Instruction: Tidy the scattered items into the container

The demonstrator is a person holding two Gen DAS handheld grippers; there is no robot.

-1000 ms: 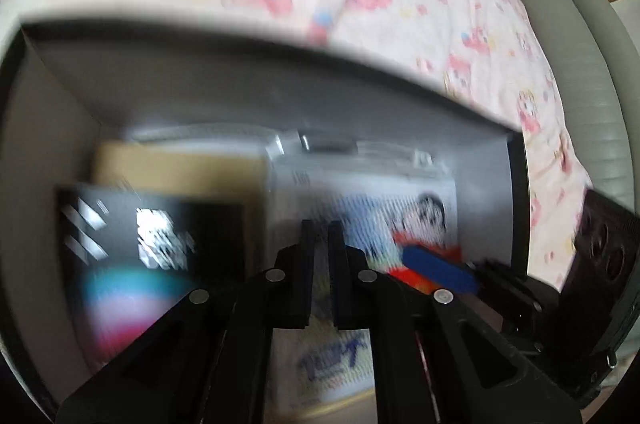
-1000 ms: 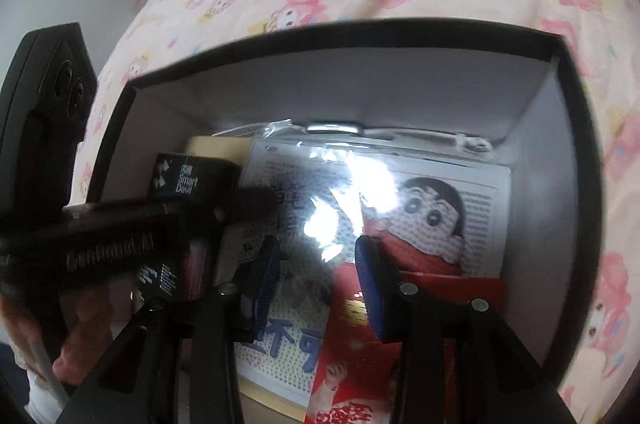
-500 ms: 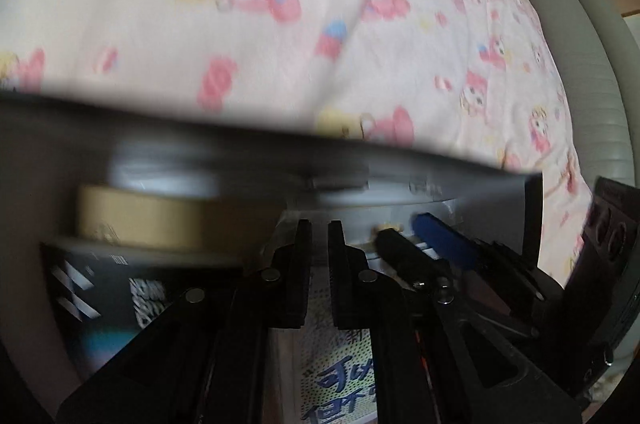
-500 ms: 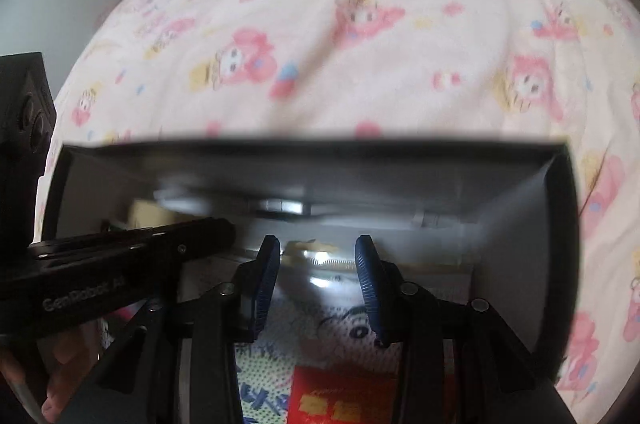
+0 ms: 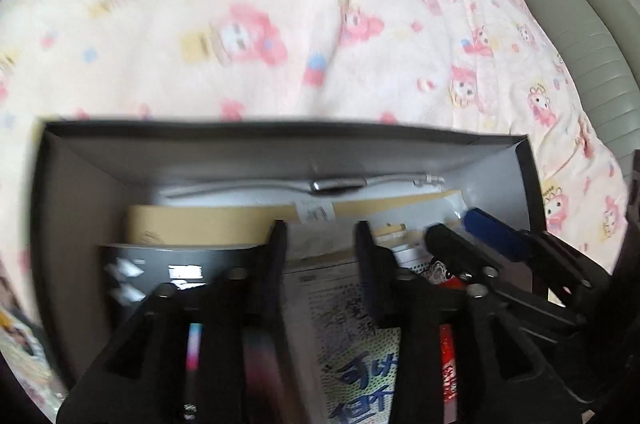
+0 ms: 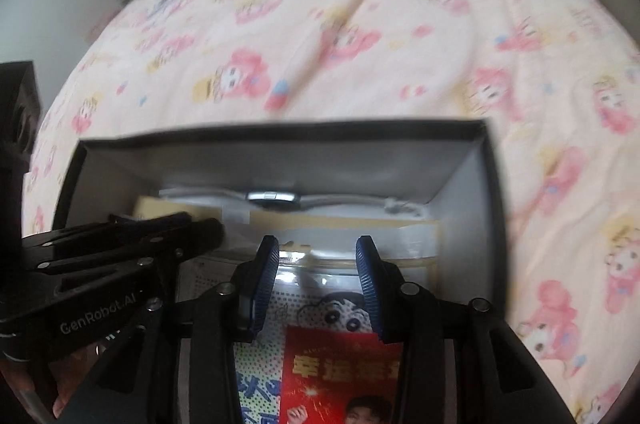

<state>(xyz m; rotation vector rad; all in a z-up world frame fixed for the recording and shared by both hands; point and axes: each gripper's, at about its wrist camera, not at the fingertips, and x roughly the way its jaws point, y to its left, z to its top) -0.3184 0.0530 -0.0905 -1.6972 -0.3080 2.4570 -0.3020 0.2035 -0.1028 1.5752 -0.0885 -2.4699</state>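
- Left gripper [image 5: 320, 236]: jaws parted, nothing between them, poised over the open box [image 5: 280, 144].
- Right gripper [image 6: 316, 264]: blue-padded jaws apart, empty, above the same box [image 6: 280, 140].
- Box contents: cartoon packet [image 6: 340, 308], red card [image 6: 340, 376], tan envelope [image 5: 200, 228], black carton [image 5: 160, 268].
- Box rests on patterned bedspread [image 6: 340, 36].

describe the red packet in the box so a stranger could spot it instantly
Start at the dark open box sitting on the pink cartoon-print bedspread. Inside, nearest the camera in the right wrist view, the red packet lies flat on top of a cartoon-printed bag. It is the only bright red item, with yellow characters across it and a photo of a person below.
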